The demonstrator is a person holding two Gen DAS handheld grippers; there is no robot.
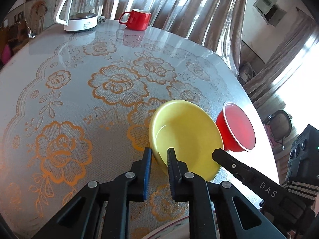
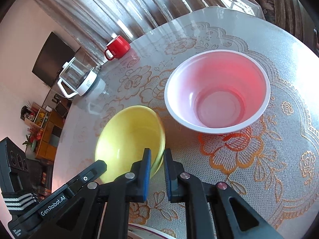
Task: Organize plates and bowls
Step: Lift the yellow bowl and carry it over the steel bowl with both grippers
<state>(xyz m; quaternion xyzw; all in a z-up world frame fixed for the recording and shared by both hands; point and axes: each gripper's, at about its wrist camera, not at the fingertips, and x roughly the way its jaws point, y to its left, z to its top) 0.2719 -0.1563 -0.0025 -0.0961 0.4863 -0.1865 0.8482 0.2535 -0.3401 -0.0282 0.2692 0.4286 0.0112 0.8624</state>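
Left wrist view: the left gripper is clamped on the near rim of the shallow yellow ceramic bowl, with the red plastic bowl just right of it.

Right wrist view: the right gripper pinches the yellow bowl's opposite rim, and the red bowl sits ahead-right on the floral-clothed table.

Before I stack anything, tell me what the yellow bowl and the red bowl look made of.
Yellow bowl: probably glazed ceramic or melamine; thick rounded rim, opaque, soft gloss. I cannot tell which.
Red bowl: likely thin plastic; light glows red through its white inner wall, and the rim is a thin rolled lip.
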